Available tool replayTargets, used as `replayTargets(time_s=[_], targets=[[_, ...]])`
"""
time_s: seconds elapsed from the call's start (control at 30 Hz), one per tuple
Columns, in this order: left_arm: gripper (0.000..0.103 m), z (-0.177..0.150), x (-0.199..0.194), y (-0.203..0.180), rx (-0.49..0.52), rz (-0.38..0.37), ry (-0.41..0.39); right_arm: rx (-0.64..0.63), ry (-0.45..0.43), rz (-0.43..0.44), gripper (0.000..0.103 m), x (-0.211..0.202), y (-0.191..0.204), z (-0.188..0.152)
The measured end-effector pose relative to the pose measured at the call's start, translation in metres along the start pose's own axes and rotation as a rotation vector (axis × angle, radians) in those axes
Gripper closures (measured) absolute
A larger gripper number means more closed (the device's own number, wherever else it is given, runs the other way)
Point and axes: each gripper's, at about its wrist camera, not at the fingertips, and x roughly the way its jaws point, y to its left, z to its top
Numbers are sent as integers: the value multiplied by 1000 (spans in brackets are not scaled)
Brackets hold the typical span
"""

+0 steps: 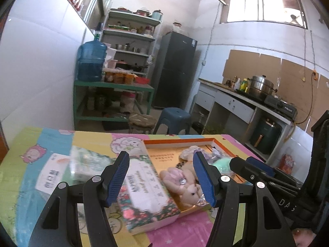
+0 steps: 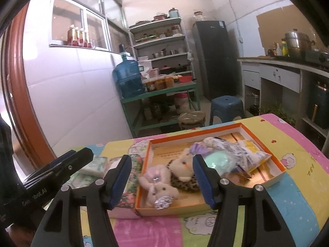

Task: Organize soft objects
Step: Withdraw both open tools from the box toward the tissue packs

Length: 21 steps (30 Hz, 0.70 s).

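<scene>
An orange-rimmed shallow box [image 2: 275, 156] [image 1: 174, 142] lies on the table. It holds a pink plush rabbit [image 2: 156, 185] [image 1: 185, 189], a leopard-print plush [image 2: 183, 173], a mint-green soft ball [image 2: 218, 159] [image 1: 223, 162] and plastic-wrapped packs [image 2: 242, 152]. A floral tissue pack [image 1: 144, 193] [image 2: 131, 187] lies against the box's left side. My left gripper [image 1: 162, 179] is open and empty above the tissue pack and rabbit. My right gripper [image 2: 162, 177] is open and empty above the plush toys.
More tissue packs [image 1: 61, 170] [image 2: 92, 166] lie at the table's left. The table wears a colourful cartoon cloth [image 2: 298, 197]. Behind it stand a blue stool [image 2: 226, 107], a green shelf with a water jug [image 1: 90, 61], a fridge [image 1: 174, 68] and a counter [image 1: 246, 103].
</scene>
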Motion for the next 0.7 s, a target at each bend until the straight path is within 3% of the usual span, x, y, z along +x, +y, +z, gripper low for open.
replayTargets(time_s=[0.4,0.7], targets=[[37,1,-44,50,-47,86,-34,-78,16,65,41,5,52,-3],[37,-11,-65,95,-78,191,-44,-142,52,116,41,20,89,-12]])
